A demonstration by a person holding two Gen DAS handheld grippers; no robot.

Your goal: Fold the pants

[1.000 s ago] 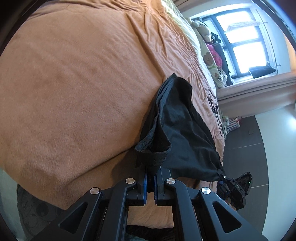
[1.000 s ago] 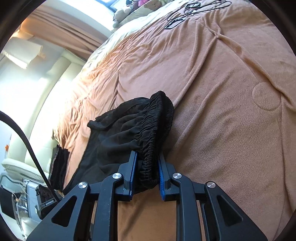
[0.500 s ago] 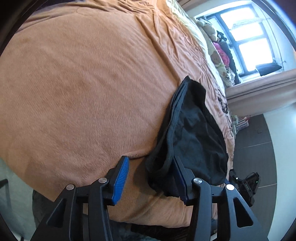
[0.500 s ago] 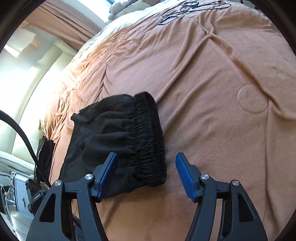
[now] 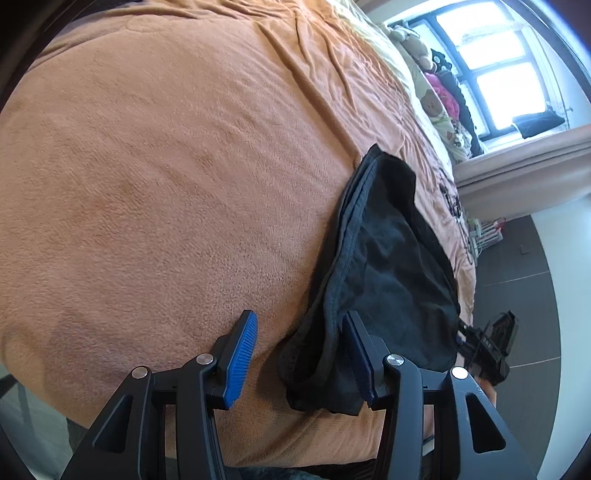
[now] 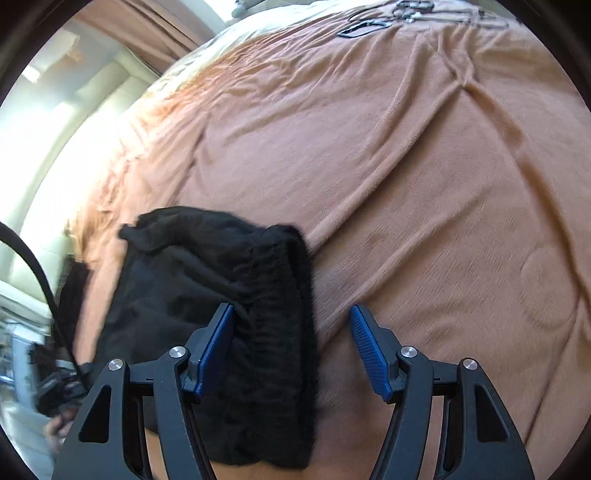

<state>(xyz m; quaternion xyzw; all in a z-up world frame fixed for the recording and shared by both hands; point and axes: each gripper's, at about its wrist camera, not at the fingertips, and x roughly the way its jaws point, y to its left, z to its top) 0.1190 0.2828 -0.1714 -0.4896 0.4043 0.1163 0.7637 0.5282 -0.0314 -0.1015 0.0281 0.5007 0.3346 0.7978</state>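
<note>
Black pants (image 5: 388, 266) lie folded on the orange blanket near the bed's near edge. In the left wrist view my left gripper (image 5: 299, 354) is open, and the hem end of the pants lies between its blue pads, touching the right one. In the right wrist view the elastic waistband (image 6: 284, 332) lies between the pads of my open right gripper (image 6: 291, 350), close to the left pad. Neither gripper holds the cloth. The right gripper also shows in the left wrist view (image 5: 487, 347) beyond the pants.
The orange blanket (image 5: 166, 166) covers the bed. Soft toys and pillows (image 5: 436, 92) sit by the window at the far end. Black cables (image 6: 388, 18) lie on the blanket's far side. Dark floor (image 5: 528, 295) runs beside the bed.
Both grippers opened and let go of the pants, which dropped onto the blanket. Both grippers have since drawn slightly back, with the right view shifting left.
</note>
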